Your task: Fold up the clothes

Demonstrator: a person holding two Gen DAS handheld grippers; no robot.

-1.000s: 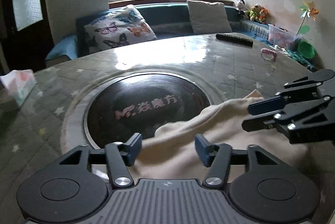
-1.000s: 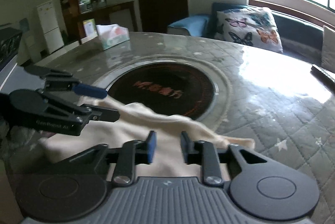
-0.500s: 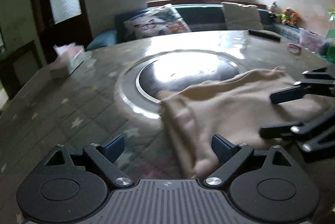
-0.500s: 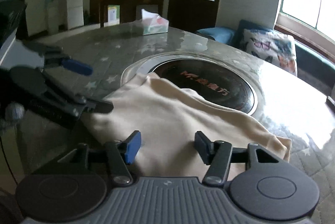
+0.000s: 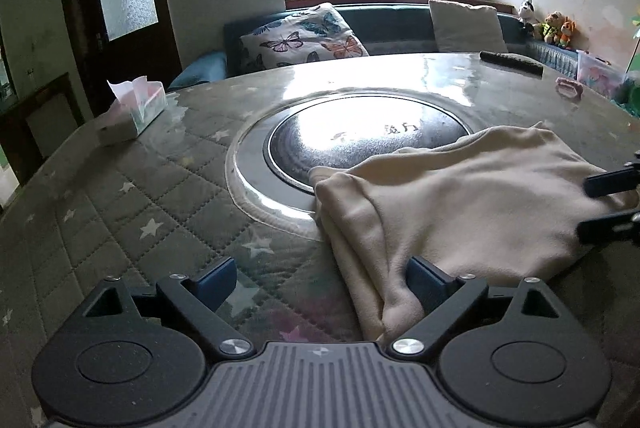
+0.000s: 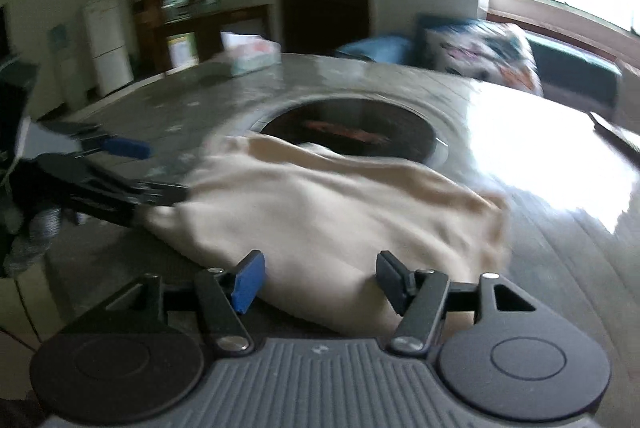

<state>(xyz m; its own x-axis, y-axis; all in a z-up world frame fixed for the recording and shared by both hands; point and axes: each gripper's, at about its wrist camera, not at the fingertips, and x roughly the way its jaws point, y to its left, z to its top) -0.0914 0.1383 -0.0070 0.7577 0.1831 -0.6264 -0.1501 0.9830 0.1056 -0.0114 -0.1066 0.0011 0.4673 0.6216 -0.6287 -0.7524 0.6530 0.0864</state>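
Both grippers just let go: left gripper (image 5: 322, 278) and right gripper (image 6: 318, 278) jaws spread, gripping nothing. Soft cream garment (image 5: 460, 204) now lies folded on the quilted, star-print table (image 5: 132, 204), lapping the round glossy insert (image 5: 360, 140).

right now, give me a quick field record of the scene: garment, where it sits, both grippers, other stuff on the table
garment: cream cloth, folded over, lying in a soft heap
position: on the round table, far edge overlapping the dark centre disc
left gripper: jaws have just been opening, now wide; cloth's near corner lies between them, not pinched
right gripper: jaws have just been opening, now apart; cloth edge between them, not pinched; view blurred
other items: tissue box, remote
fold state: unfinished, edges uneven
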